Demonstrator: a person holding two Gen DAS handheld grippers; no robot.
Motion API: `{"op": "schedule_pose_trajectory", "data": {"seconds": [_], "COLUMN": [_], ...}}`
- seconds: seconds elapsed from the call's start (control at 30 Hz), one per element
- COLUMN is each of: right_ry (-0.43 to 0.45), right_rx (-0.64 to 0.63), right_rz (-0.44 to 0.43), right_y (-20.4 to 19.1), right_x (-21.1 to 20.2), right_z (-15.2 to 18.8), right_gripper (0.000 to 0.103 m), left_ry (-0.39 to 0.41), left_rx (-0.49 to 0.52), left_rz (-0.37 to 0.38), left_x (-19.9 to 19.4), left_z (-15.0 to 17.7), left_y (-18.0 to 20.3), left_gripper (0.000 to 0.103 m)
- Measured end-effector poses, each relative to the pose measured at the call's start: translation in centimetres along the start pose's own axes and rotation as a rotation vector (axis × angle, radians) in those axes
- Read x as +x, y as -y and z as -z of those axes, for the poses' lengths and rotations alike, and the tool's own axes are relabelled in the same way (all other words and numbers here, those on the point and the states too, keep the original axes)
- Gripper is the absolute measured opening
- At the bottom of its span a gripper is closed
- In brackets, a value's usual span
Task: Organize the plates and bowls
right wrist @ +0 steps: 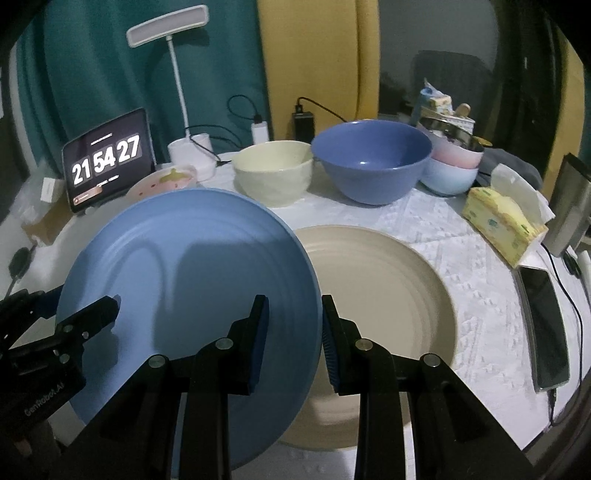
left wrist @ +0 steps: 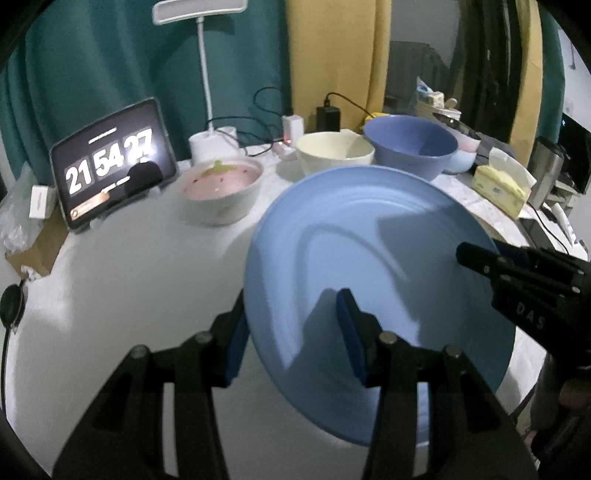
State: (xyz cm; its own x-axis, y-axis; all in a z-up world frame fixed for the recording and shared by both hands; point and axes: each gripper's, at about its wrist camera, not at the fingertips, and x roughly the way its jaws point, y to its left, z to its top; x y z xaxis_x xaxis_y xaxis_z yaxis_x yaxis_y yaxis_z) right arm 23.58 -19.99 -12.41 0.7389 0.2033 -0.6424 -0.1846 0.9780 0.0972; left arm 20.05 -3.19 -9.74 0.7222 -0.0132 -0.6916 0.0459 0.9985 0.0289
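Both grippers — left (left wrist: 291, 332) and right (right wrist: 293, 332) — pinch the round light-blue plastic plate (right wrist: 192, 277) (tilted, lifted), next lowering onto the beige ridged plate (right wrist: 388, 288) beside it.

Lighting: dim room, cool bluish cast, dark vignette at all corners of both fisheye views
Brightest source: tablet clock (left wrist: 110, 164) screen; digits bloom and overexpose in the left wrist view, crisper in the right wrist view (right wrist: 107, 157)
Desk lamp (left wrist: 199, 9): head pale, no visible beam
Table (left wrist: 122, 266): white top washed out, soft glare at centre
Shadows: soft-edged finger shadows across the blue plate (left wrist: 369, 266), doubled arcs on it in the right wrist view (right wrist: 192, 280)
Blur: plate rim smeared; background curtains soft and noisy
Distortion: straight lines bow strongly toward the frame edges
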Motion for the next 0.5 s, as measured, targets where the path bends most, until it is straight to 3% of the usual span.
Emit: {"op": "schedule_pose_trajectory", "data": {"seconds": [0.5], "right_ry": [-0.004], "right_rx": [0.071], "right_rz": [0.044], "right_y": [5.4], "right_x": [0.1], "right_z": [0.6], "right_gripper": [0.030], "left_ry": [-0.018], "left_rx": [0.067], "left_rz": [0.045], "left_x": [1.8], "left_z": [-1.4], "left_y": [5.0], "left_gripper": [0.047]}}
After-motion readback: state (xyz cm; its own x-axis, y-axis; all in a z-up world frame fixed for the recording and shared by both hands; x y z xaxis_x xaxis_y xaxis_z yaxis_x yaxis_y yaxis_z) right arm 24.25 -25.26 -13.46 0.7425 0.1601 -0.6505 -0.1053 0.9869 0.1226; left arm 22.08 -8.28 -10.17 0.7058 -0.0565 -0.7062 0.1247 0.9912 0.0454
